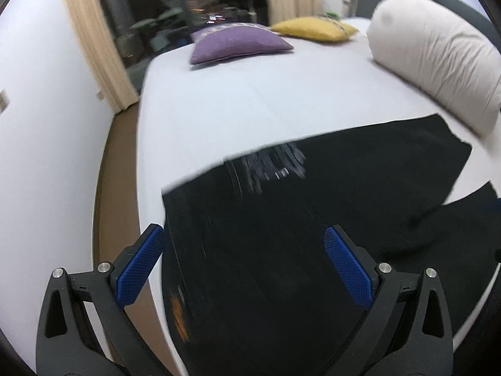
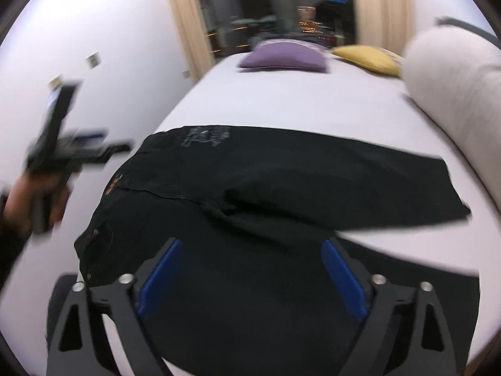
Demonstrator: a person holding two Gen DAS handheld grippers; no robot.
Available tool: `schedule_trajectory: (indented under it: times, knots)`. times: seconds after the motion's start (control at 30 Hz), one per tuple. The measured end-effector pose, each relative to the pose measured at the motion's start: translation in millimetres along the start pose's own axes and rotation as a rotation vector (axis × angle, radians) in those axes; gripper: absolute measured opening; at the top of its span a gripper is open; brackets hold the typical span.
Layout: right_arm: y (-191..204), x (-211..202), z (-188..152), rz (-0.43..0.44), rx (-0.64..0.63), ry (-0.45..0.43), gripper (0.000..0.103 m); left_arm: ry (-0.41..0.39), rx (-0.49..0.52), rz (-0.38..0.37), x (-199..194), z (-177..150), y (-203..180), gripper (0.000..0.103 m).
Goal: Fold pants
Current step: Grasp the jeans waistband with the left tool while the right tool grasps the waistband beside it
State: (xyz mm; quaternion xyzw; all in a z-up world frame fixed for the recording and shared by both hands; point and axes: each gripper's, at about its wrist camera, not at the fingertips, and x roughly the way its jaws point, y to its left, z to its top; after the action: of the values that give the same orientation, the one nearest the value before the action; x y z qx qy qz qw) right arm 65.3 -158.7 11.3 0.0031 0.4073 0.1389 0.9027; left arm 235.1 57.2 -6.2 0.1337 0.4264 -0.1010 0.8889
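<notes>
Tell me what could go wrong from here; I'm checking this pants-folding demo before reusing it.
Both the left gripper and right gripper are open above the black pants, holding nothing. Both views are blurred, so a grab could miss the hem. The waist lies near the bed edge, so a tug might slide it off.

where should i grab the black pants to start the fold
Probably grip the far leg's hem on the pants, coming from the right with the right tool. That leg lies flat, splayed from the near one, with its free end there. Both tools are open.
</notes>
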Motion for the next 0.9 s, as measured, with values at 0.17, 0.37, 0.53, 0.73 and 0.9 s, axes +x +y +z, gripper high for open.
schedule_trajectory:
  times: [0.17,0.37,0.53,0.73,0.9]
  knots:
    - [-17,25,22,0.132,-0.082,0.028,0.079,0.077,0.129,-0.075,76,51,30,0.103]
    - [-46,67,43,0.237,-0.119,0.061,0.076,0.244,0.265,-0.144,165,72,40,0.094]
    - [-62,102,66,0.3,-0.163,0.118,0.072,0.389,0.238,-0.289,213,75,56,0.077]
    - [-53,106,76,0.343,-0.097,0.102,0.065,0.385,0.185,-0.337,222,73,66,0.065]
    - [-28,92,76,0.32,-0.115,0.089,0.063,0.359,0.152,-0.346,204,71,72,0.019]
